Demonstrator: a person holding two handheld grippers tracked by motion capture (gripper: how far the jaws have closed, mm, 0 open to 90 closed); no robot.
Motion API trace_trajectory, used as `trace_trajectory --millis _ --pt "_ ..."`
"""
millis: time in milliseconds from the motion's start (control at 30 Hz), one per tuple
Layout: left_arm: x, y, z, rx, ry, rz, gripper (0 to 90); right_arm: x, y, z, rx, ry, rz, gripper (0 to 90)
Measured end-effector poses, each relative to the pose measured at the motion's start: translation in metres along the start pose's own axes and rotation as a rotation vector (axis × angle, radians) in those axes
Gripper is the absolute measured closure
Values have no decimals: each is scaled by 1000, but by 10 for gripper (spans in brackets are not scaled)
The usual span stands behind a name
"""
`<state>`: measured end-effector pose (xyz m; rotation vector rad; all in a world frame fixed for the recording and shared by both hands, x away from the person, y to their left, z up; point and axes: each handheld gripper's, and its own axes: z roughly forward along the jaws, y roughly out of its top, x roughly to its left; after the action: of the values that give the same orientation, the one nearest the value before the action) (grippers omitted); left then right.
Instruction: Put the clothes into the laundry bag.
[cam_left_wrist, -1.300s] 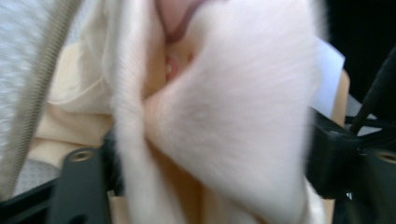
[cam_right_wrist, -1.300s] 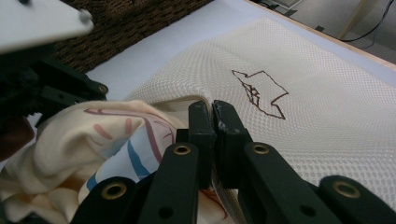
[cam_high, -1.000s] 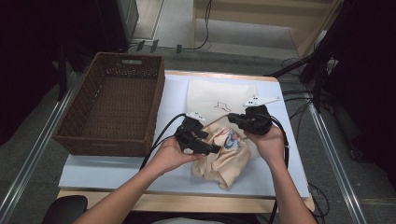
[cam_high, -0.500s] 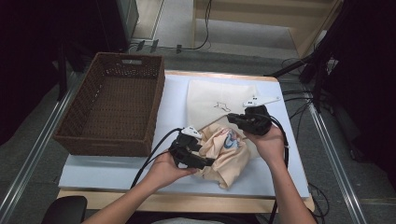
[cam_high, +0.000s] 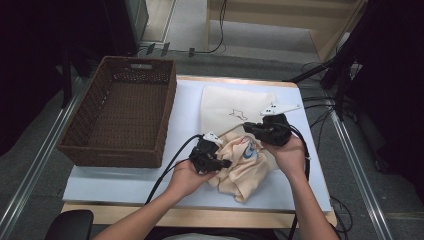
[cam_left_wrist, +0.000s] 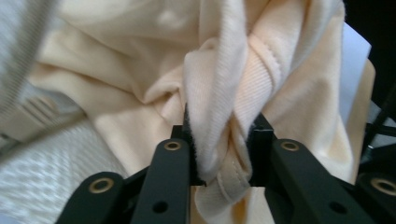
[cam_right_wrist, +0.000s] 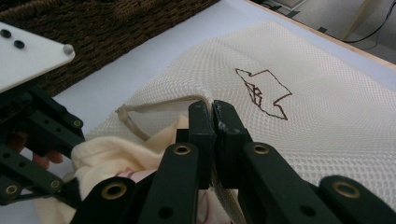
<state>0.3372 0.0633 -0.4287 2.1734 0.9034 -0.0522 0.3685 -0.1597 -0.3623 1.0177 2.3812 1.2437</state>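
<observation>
Left gripper (cam_high: 223, 163) jaws just closing, now pinching fold of cream shirt (cam_high: 245, 167). Right gripper (cam_high: 248, 127) clamped tight on mesh bag (cam_high: 235, 105) edge, shirt's 12 o'clock.

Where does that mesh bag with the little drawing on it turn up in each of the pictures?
High view: mesh bag lies flat on the table, upper middle, right of the basket.
Left gripper view: grey netting at the left edge, probably the bag.
Right gripper view: bag fills the right.
Shared landmark: cream garment.
</observation>
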Motion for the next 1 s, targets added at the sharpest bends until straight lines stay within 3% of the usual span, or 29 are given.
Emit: trace_trajectory --millis 433,733,833,1000 --pt "10 34 1 13 50 -57 783 -2 2 -9 -27 10 13 887" --pt "10 53 2 8 109 -49 781 2 5 -12 -34 14 4 887" --pt "11 56 7 2 104 -68 781 3 5 -11 -36 18 1 887" --pt "7 61 13 3 131 -37 780 3 5 -11 -32 24 2 887"
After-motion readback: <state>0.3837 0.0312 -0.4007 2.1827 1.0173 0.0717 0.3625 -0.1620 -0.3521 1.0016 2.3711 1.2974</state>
